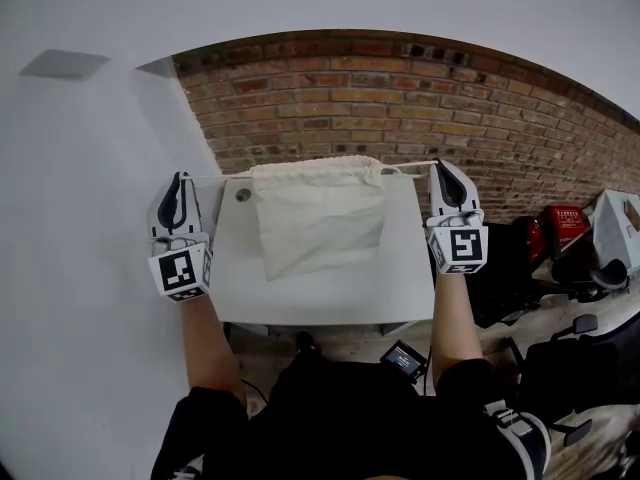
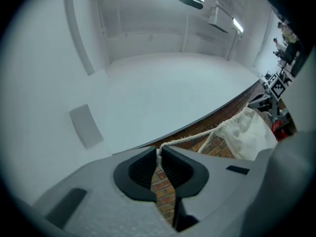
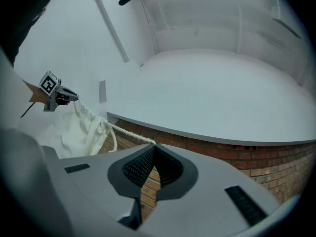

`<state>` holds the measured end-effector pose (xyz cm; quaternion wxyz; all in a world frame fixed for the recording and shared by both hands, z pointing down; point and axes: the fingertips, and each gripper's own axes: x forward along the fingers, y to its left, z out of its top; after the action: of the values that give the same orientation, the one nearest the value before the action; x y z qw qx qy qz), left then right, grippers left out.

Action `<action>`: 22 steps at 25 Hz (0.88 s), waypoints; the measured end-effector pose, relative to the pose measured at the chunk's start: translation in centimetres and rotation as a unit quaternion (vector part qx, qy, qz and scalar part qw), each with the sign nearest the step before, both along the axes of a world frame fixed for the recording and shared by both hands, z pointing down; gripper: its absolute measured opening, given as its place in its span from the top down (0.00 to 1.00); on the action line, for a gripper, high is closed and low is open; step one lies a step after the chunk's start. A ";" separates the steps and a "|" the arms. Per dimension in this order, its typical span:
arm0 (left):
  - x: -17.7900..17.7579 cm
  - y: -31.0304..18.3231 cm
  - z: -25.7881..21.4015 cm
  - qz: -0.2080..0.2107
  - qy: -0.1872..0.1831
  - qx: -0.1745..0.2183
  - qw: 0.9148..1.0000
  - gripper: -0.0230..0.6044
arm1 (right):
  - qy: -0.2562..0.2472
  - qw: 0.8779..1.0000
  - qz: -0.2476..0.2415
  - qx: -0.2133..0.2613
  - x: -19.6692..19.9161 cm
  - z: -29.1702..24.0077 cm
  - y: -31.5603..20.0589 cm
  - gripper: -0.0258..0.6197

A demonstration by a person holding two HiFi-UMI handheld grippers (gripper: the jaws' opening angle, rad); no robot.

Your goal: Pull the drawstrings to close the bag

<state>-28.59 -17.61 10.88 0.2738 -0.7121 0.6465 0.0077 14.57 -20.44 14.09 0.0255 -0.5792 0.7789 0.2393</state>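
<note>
A cream cloth drawstring bag (image 1: 318,211) hangs above the white table (image 1: 330,293), its gathered mouth at the top. Its left drawstring (image 1: 215,178) runs taut to my left gripper (image 1: 180,180), which is shut on the cord's end (image 2: 158,152). The right drawstring (image 1: 412,167) stretches to my right gripper (image 1: 439,173), shut on that cord (image 3: 129,134). Both grippers are held out to either side of the bag, level with its mouth. In the left gripper view the bag (image 2: 248,132) hangs at the right; in the right gripper view the bag (image 3: 79,130) is at the left.
A brick wall (image 1: 400,98) runs behind the table, a white wall (image 1: 70,218) to the left. A round grommet (image 1: 243,195) sits in the tabletop by the bag. Red and black equipment (image 1: 560,233) stands at the right. A small screen device (image 1: 404,359) is below the table's front edge.
</note>
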 end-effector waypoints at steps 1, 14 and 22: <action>-0.1 0.5 -0.2 -0.006 0.001 0.003 1.000 0.89 | 0.001 1.000 0.002 0.002 0.3 -0.2 0.3 0.95; -2.4 3.1 -1.7 -0.044 0.023 0.021 0.999 0.89 | -0.032 0.999 0.032 -0.003 4.6 -1.1 0.8 0.95; -3.8 3.8 -1.7 -0.047 0.054 0.025 0.997 0.89 | -0.044 0.998 0.036 -0.012 6.0 -1.0 0.6 0.95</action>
<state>-32.43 -13.79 9.18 0.2562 -0.6724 0.6926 0.0501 20.61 -19.85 13.09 0.0436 -0.6171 0.7584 0.2051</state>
